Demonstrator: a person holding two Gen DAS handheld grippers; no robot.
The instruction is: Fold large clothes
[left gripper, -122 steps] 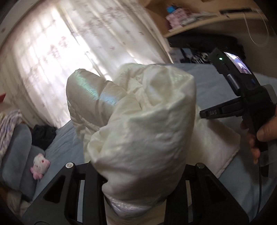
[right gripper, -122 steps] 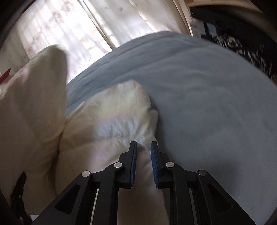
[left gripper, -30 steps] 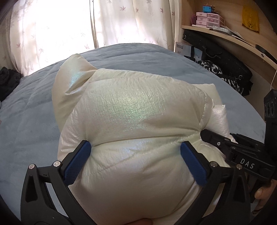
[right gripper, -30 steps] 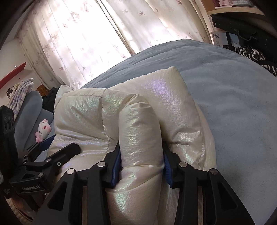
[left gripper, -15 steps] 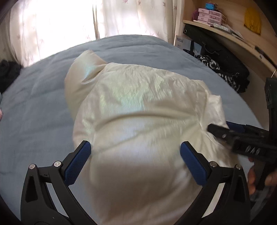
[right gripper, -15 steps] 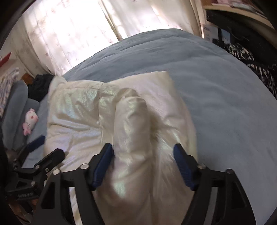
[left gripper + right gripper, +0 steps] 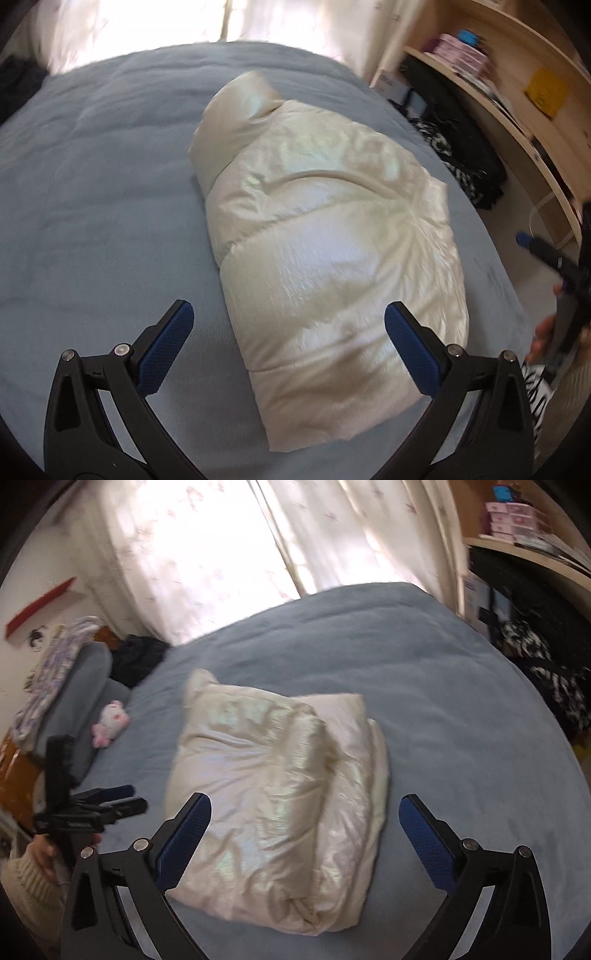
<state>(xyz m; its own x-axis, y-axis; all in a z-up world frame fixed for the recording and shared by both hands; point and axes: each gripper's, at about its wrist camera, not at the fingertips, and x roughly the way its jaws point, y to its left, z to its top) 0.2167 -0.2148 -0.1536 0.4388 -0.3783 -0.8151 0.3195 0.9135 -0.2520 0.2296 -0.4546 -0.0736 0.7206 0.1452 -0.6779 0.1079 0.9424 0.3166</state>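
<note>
Nearest to where the person stands, both tools hang above the bed with nothing in them. From its own camera the left gripper (image 7: 284, 323) has its blue pads spread wide, clear of the fabric below. The right gripper (image 7: 304, 821) is spread just as wide; its jaws have just been opening, and the roll of padding they pinched a second ago now lies free beneath them.

Just beyond the pads, the cream puffer jacket (image 7: 325, 236) rests on the blue bedspread (image 7: 103, 177) as a compact, plump bundle, layers stacked and one rounded end poking out toward the window. To my eye the folding looks essentially done: no sleeve trails loose, and neither tool touches it. At most a little squaring of the far end might remain.

Farther off, a pink plush toy (image 7: 110, 722) sits by the grey cushion, wooden shelves (image 7: 498, 74) line one side, and bright curtains (image 7: 229, 542) close the room.
</note>
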